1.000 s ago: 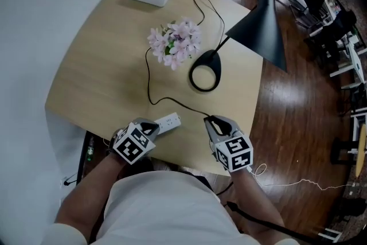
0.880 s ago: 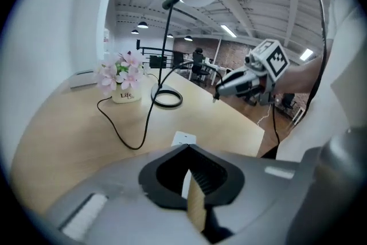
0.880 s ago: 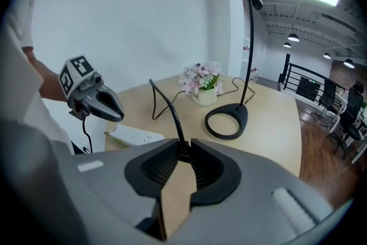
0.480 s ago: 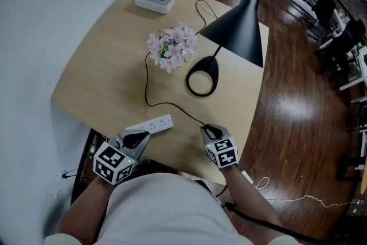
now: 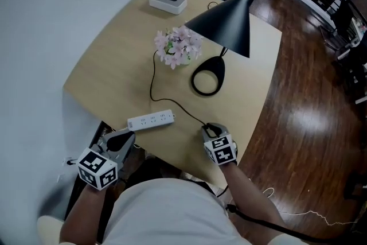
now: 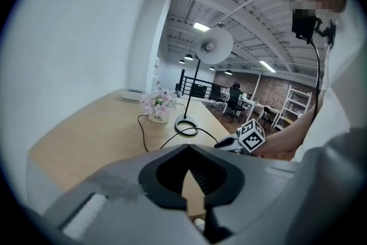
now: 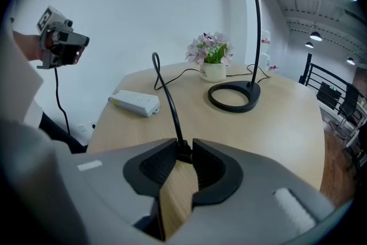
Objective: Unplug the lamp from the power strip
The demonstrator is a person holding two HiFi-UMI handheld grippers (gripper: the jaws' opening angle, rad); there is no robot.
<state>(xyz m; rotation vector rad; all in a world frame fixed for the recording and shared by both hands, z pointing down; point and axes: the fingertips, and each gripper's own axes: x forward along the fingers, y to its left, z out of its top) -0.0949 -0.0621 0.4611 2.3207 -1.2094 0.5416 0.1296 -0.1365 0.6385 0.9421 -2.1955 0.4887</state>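
You will find almost nothing to read here. The white flower pot (image 6: 156,117) on the table (image 6: 86,129) has a little dark writing on its front. It looks like one short word, but it is too small and fuzzy to read. One cube (image 5: 225,150) shows a black and white square pattern on top. The other cube (image 5: 96,168) shows the same kind of pattern on its faces. These are blocky shapes, not letters or numbers. The white power strip (image 5: 151,120) and the white box (image 5: 168,1) look too small to show any words.
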